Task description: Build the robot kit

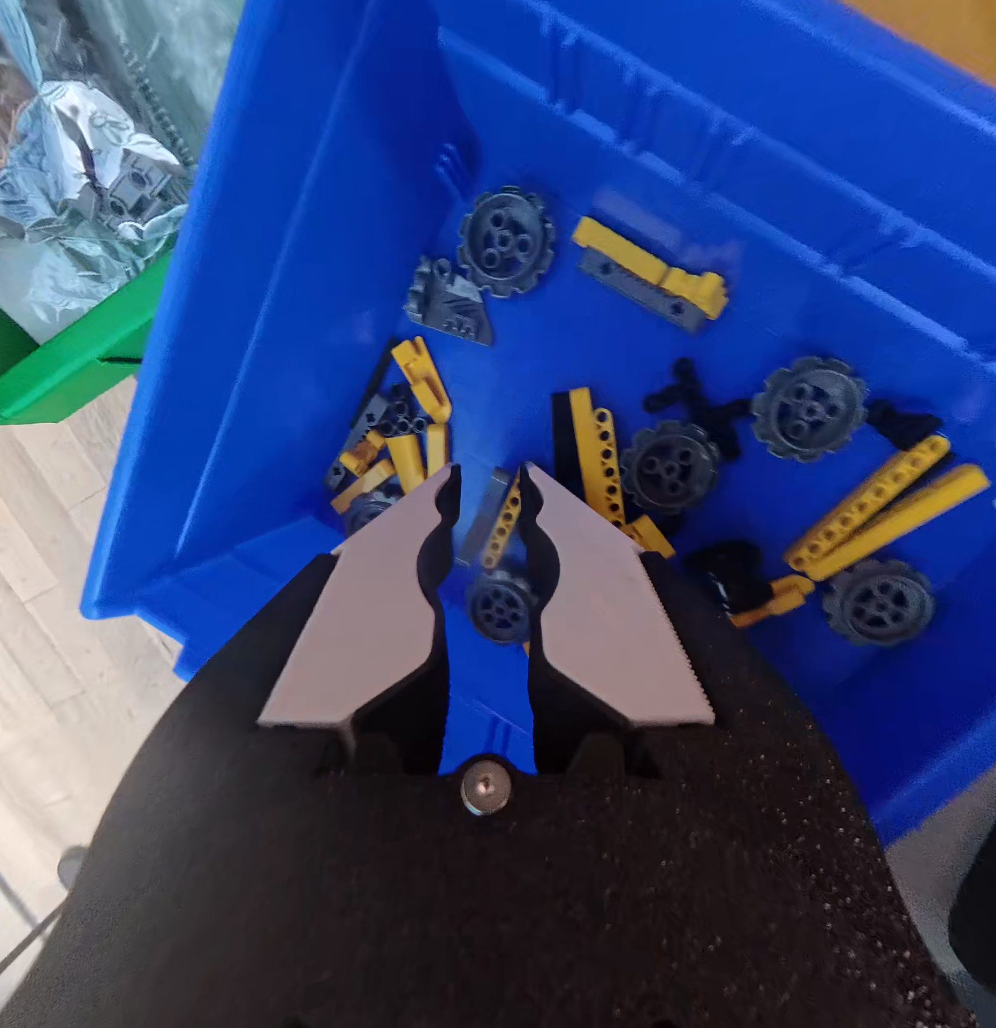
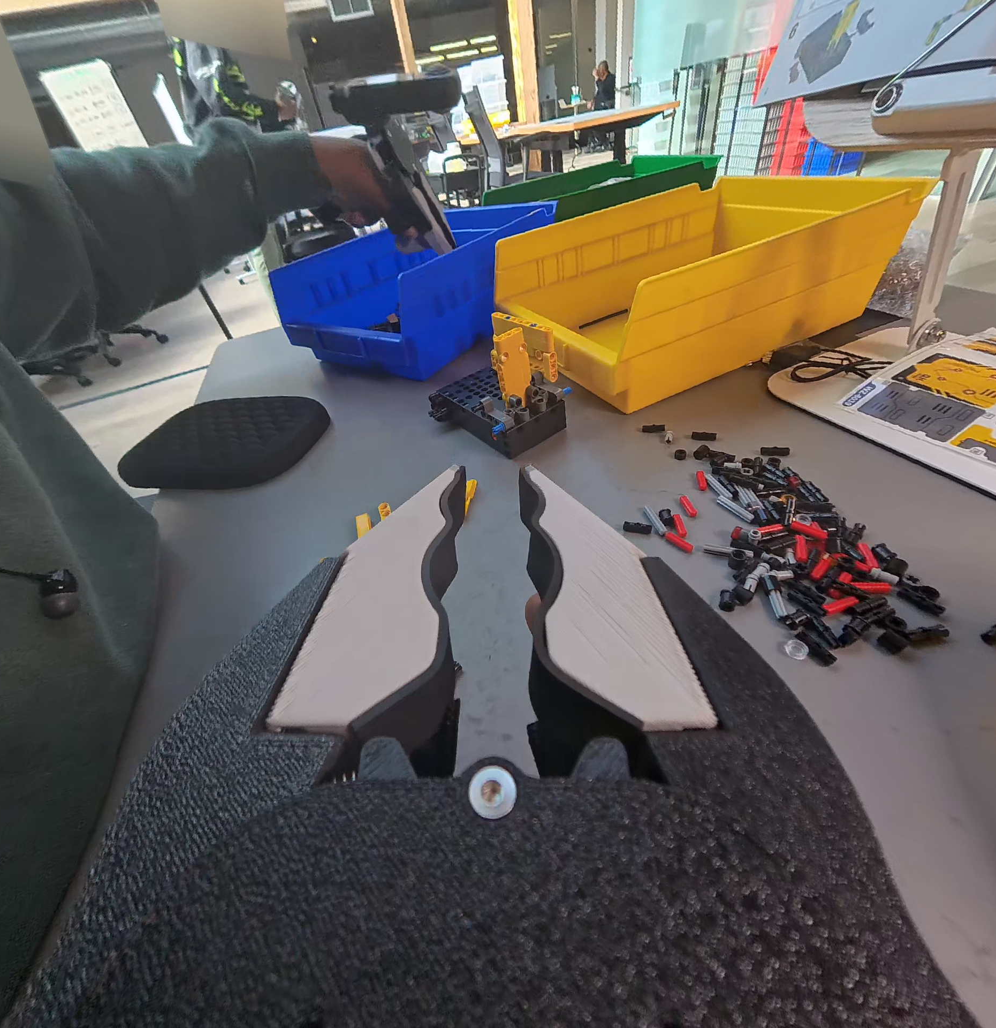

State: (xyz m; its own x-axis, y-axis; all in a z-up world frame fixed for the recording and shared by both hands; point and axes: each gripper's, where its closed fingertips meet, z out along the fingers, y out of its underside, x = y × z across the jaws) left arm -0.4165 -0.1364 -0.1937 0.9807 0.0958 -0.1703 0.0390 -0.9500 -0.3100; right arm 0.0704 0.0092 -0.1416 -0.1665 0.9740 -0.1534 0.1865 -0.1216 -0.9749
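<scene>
My left gripper (image 1: 491, 478) is open, its jaws a little apart, and reaches down into a blue bin (image 1: 295, 311). The bin holds yellow holed beams (image 1: 868, 500), dark grey toothed wheels (image 1: 506, 239) and black parts. A short yellow beam (image 1: 504, 520) and a grey piece lie blurred just below the gap between the fingertips, and a small wheel (image 1: 501, 606) lies nearer. The right wrist view shows this gripper (image 2: 423, 239) held in a hand over the blue bin (image 2: 373, 334). My right gripper (image 2: 493, 473) is open and empty above the grey table (image 2: 623, 751), beside small yellow pieces (image 2: 373, 517).
A black-and-yellow part-built model (image 2: 506, 400) stands ahead of the right gripper. A pile of black, red and grey pins (image 2: 807, 556) lies to its right. A yellow bin (image 2: 707, 311), a green bin (image 2: 595, 183), a black pad (image 2: 223, 439) and printed sheets (image 2: 940, 400) are around. The tips of one gripper are about 50 centimeters away from the tips of the other. The left gripper is farther from the black-and-yellow part-built model (image 2: 506, 400), some 35 centimeters, than the right, some 20 centimeters.
</scene>
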